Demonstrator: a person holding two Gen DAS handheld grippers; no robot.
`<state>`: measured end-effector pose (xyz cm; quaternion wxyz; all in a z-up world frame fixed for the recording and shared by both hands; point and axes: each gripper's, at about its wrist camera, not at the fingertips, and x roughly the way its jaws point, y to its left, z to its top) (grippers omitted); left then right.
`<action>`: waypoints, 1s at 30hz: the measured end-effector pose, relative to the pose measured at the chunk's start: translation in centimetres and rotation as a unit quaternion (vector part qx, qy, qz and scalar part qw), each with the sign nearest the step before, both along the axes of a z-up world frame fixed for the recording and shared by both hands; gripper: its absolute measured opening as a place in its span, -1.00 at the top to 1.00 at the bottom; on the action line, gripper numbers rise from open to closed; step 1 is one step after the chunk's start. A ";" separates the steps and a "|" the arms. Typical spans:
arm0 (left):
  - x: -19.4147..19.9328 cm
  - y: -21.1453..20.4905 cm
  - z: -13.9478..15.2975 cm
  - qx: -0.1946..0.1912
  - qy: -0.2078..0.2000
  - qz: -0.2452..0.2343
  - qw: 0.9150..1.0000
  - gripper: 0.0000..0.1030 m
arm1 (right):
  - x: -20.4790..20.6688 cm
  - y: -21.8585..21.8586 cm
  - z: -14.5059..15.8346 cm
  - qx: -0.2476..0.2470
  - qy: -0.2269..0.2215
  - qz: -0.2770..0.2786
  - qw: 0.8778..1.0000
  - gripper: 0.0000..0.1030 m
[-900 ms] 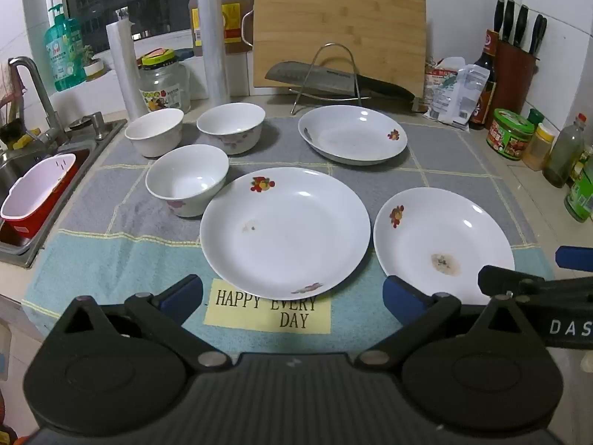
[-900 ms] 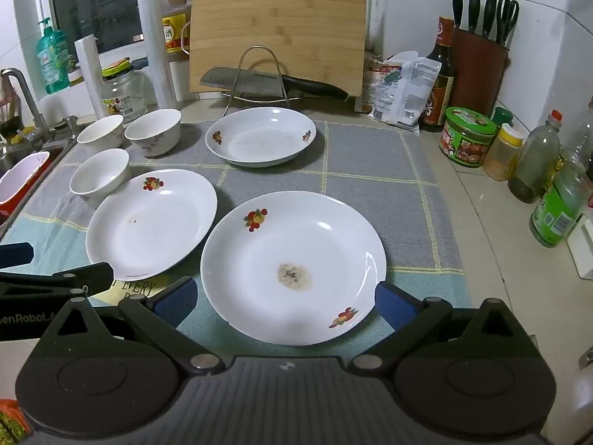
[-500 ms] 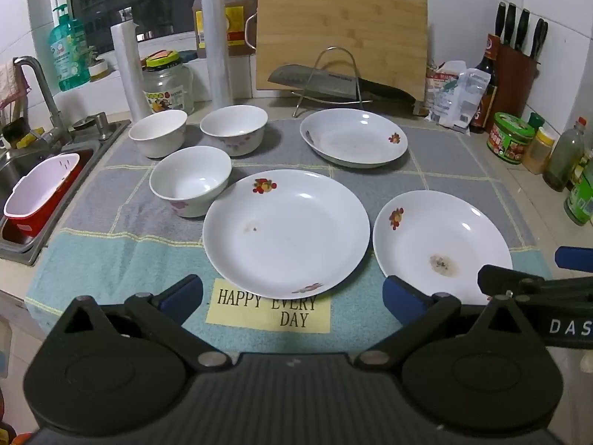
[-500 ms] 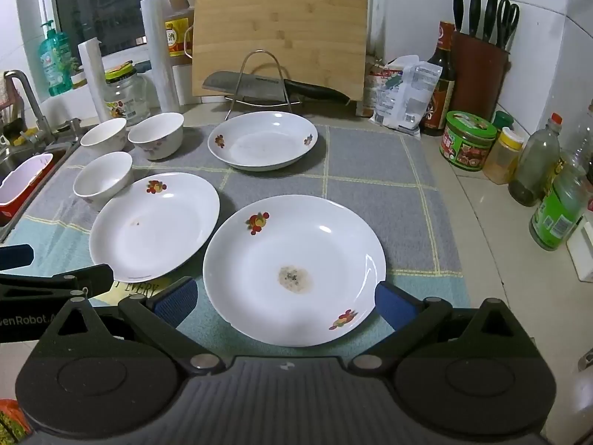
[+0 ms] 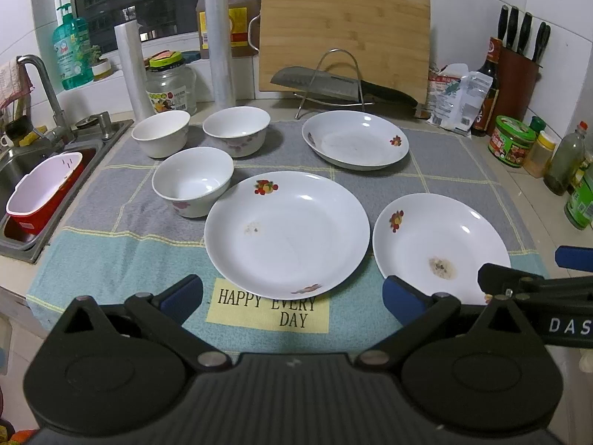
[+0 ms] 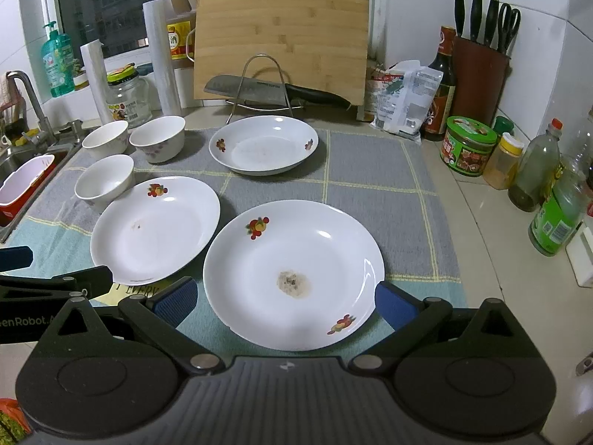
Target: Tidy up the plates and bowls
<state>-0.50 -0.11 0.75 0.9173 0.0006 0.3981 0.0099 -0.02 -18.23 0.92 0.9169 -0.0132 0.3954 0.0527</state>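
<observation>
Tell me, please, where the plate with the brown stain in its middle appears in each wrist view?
Left wrist view: the stained plate lies at lower right, partly behind the right gripper.
Right wrist view: the same plate fills the lower centre, just ahead of the open jaws.
Shared landmark: the cutting board standing at the back.

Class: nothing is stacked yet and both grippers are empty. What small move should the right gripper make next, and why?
Probably ease the right gripper down to the stained plate: its jaws stand open, straddling that plate's near rim, and the other plates lie separately on the mat.
</observation>
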 end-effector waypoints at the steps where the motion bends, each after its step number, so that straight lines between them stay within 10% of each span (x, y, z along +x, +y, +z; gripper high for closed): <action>1: 0.0 0.0 0.0 0.000 0.000 0.000 1.000 -0.99 | 0.0 0.0 0.0 0.000 0.000 0.000 1.000 -1.00; 30: 0.0 0.2 0.4 -0.002 -0.002 0.000 1.000 -0.99 | -0.1 0.2 0.4 -0.001 -0.006 -0.003 1.000 -1.00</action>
